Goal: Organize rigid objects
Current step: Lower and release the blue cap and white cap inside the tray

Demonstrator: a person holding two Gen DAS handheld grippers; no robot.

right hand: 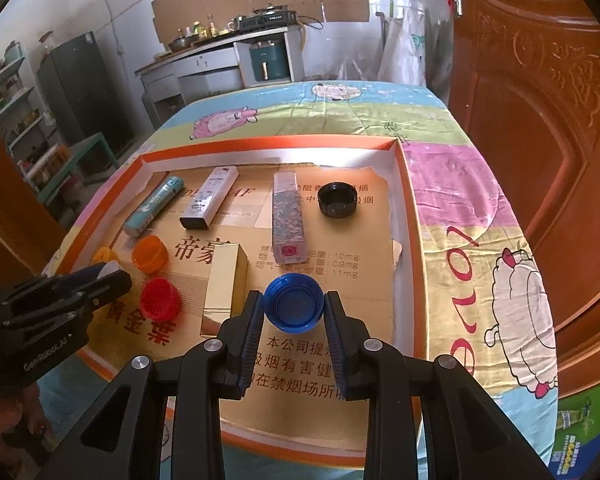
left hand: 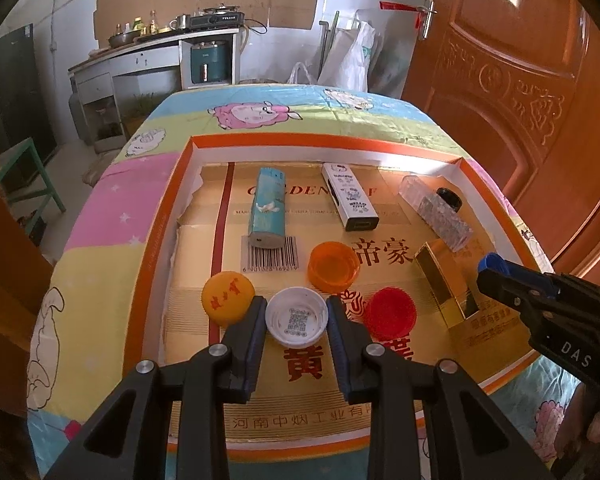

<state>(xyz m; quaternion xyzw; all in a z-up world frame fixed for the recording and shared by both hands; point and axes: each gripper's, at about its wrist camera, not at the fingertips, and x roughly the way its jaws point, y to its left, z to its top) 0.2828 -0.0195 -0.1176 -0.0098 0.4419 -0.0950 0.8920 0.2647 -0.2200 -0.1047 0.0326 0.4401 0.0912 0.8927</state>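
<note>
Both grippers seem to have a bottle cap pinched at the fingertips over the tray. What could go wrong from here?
1. The left gripper holds the white cap only by its rim at the tips; it could pop out.
2. The yellow cap and red cap sit close beside it, so a lateral move may knock them.
3. The right gripper with the blue cap is near the gold box, which could be nudged.

A shallow tray lies on the surface; along its far side lie four slim cases side by side, with a small cap rightmost; nearer, a boxy case lies right of three loose caps; the left gripper holds a cap among them; the right gripper holds another cap right of the boxy case.
</note>
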